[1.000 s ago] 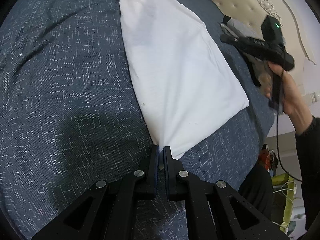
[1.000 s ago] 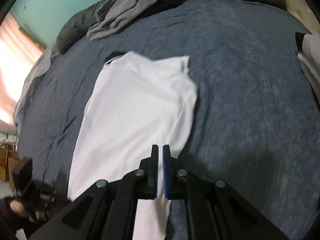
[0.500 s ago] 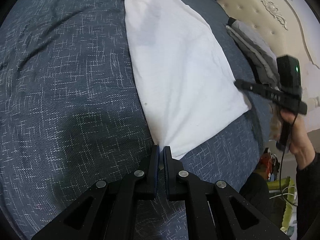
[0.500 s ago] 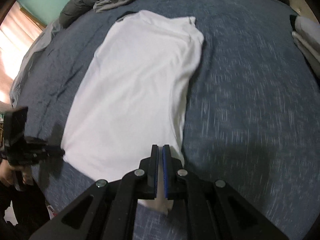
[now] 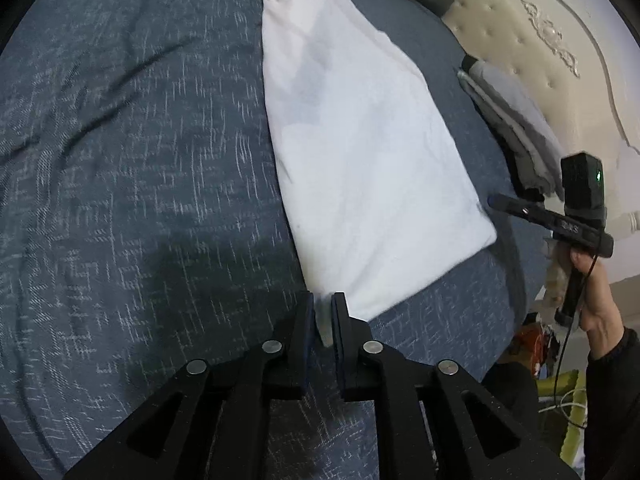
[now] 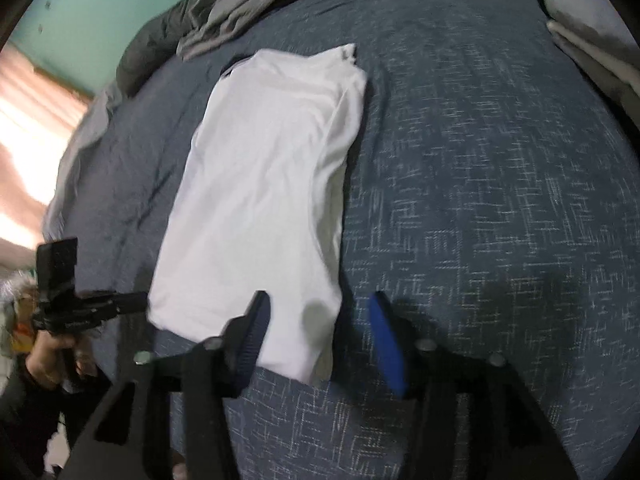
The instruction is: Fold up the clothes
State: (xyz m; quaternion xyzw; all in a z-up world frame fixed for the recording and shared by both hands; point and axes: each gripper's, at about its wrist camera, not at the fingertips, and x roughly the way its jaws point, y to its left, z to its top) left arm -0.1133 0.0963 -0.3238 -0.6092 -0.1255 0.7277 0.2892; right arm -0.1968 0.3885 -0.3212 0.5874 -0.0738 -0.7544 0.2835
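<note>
A white shirt (image 5: 360, 160) lies flat in a long folded strip on the blue bedspread (image 5: 140, 160). My left gripper (image 5: 322, 300) is at the shirt's near corner. Its jaws are opening, and the white corner sits loosely in the narrow gap between them. In the right wrist view the same shirt (image 6: 260, 184) stretches away from me. My right gripper (image 6: 318, 298) hovers over the other near corner with its jaws opening wide and cloth below the gap, unpinched. Each gripper also shows in the other's view: right gripper (image 5: 496, 201), left gripper (image 6: 136, 300).
A stack of folded grey clothes (image 5: 516, 120) lies by the cream headboard (image 5: 520, 40). A rumpled grey duvet and garments (image 6: 224, 12) pile up at the bed's far end. The bedspread (image 6: 480, 160) stretches right of the shirt. A hand (image 5: 596, 300) holds the right gripper.
The right gripper came down from over the shirt to its near right corner and its jaws spread wide. The left jaws parted slightly around the corner they had pinched.
</note>
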